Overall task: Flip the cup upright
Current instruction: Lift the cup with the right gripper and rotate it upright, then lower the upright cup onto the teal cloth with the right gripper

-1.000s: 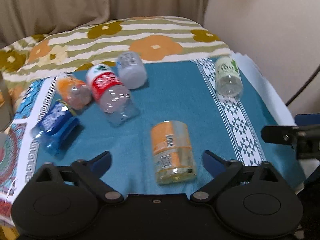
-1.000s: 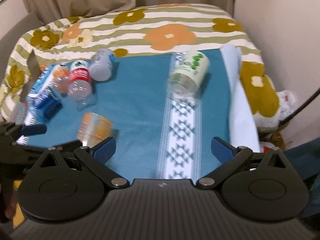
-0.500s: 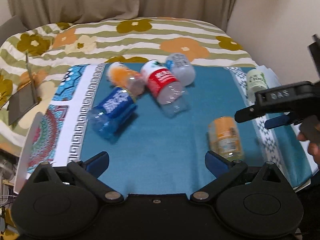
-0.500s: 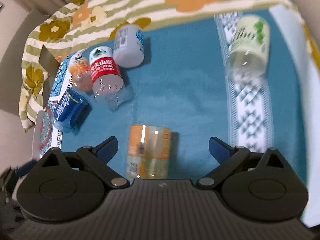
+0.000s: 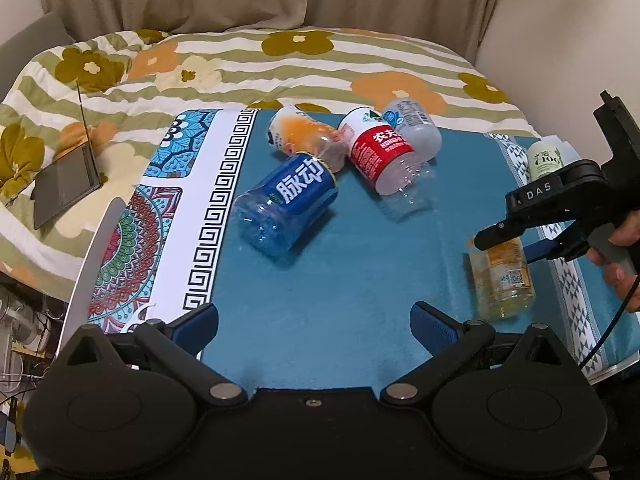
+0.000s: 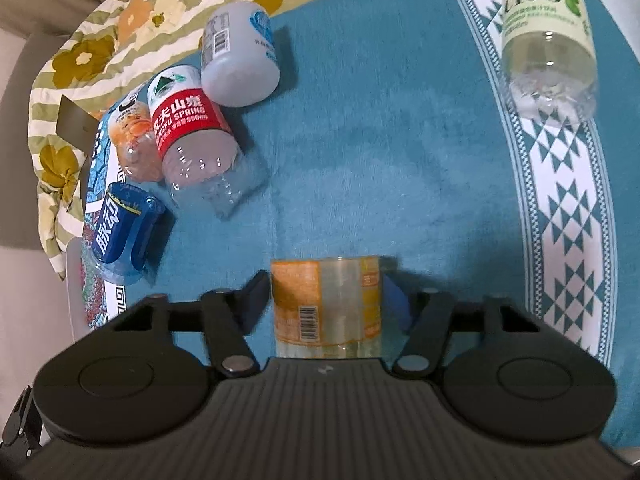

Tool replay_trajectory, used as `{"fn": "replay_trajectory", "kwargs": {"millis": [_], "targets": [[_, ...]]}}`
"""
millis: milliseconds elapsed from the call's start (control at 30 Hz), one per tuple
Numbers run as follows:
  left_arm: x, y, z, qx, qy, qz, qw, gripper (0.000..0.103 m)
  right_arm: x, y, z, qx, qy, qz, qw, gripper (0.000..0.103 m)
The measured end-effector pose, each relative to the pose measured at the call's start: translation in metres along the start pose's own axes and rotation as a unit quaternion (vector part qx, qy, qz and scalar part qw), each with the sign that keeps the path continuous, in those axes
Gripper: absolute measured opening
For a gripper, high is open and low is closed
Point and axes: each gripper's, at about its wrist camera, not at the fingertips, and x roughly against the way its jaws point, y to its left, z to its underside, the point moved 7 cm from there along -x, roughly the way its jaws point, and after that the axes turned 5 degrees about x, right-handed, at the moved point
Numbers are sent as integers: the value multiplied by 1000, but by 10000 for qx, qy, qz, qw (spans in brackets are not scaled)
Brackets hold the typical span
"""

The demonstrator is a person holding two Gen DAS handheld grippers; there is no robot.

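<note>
The right gripper [image 6: 326, 304] is straddling the orange-labelled cup [image 6: 326, 306], which is lying on its side near the front right corner of the blue cloth [image 6: 380, 120]. Its jaws are flanking the cup's sides; whether they are pressing it cannot be told. The left gripper [image 5: 314, 322] is hanging spread apart and empty over the cloth's front edge. A good flip probably calls for closing evenly on the mid-body, lifting slightly, then rotating until the base is meeting the cloth. Readable labels: "C100" on the green cup [image 6: 546, 32], "SPRING" on the red cup [image 6: 192, 132], Chinese characters on the blue cup [image 6: 120, 236], "DAS" on the right tool.
</note>
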Motion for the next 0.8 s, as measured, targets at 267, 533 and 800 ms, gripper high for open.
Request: {"fn": "replay_trajectory", "kwargs": {"millis": [267,533,800], "targets": [[2,5,-1,-1,-7,28,10000,103,4,2,1,1,-135,-13,9999,71],[8,10,-6,23,-81,53,10000,103,54,24,6,168,-1114,-208,9934,71],[3,17,-3,-101,-6,-21,9999,103,58,35,30,630,-3411,438,9369,72]]}}
